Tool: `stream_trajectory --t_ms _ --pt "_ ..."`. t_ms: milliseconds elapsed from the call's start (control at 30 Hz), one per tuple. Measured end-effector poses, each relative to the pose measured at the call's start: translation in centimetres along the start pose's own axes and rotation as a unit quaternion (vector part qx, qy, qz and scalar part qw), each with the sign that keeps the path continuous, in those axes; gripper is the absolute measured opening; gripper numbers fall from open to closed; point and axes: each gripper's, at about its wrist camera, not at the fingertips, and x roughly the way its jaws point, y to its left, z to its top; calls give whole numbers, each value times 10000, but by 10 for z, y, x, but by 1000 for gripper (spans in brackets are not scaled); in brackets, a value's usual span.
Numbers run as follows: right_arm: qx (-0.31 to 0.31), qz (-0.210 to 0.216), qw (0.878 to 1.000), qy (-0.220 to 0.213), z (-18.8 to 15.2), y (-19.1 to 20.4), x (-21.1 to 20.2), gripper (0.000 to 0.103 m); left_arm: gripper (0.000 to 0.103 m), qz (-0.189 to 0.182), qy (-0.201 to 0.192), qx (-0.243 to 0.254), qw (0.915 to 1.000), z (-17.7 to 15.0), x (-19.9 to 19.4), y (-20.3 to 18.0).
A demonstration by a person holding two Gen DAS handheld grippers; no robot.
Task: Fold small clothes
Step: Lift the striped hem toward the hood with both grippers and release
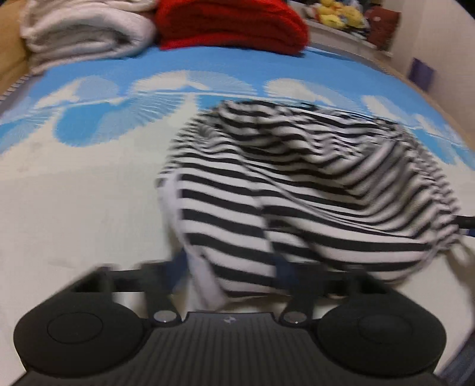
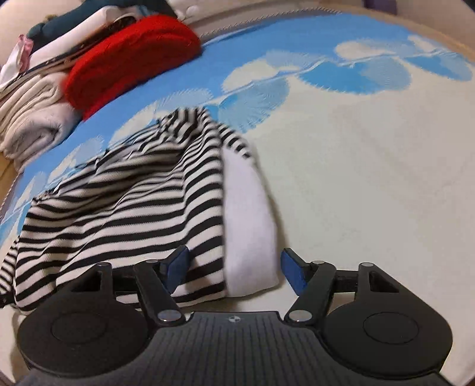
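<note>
Now, on our left, the left gripper (image 1: 231, 267) straddles a blurred edge of the striped garment (image 1: 297, 184) — fingers spread, cloth between them, though whether they pinch it we cannot tell. The garment lies crumpled on the blue-and-white bedspread (image 1: 89, 178), running away from us toward the red folded pile (image 1: 231, 23). On the right, the right gripper (image 2: 236, 267) is released — its blue pads (image 2: 292, 268) flank the white hem (image 2: 249, 231), touching nothing firmly

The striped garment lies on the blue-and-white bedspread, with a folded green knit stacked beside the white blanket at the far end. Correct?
Not quite: the folded knit is red, not green, as the right wrist view shows. The striped garment does lie on the bedspread, and the knit sits beside the white blanket.
</note>
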Motion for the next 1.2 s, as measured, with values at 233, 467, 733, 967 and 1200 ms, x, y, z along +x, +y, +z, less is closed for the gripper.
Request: stream_trajectory --t_ms 233,467,733,967,1200 --pt "-61 373 9981 -488 5 -11 -33 20 19 157 -315 226 9991 -3 -20 9" --pt "394 404 9966 -599 9 -34 -43 19 13 412 -375 -97 9984 -11 -33 47" --pt "608 -32 9961 -634 13 -38 -38 23 9 620 -629 -883 9922 -8 -51 96" --pt "518 -531 9926 -961 11 -30 -49 67 85 -256 -542 -318 9977 -6 -41 43" --pt "379 -252 9984 -343 10 -33 -14 22 47 -132 208 416 9988 -15 1 1"
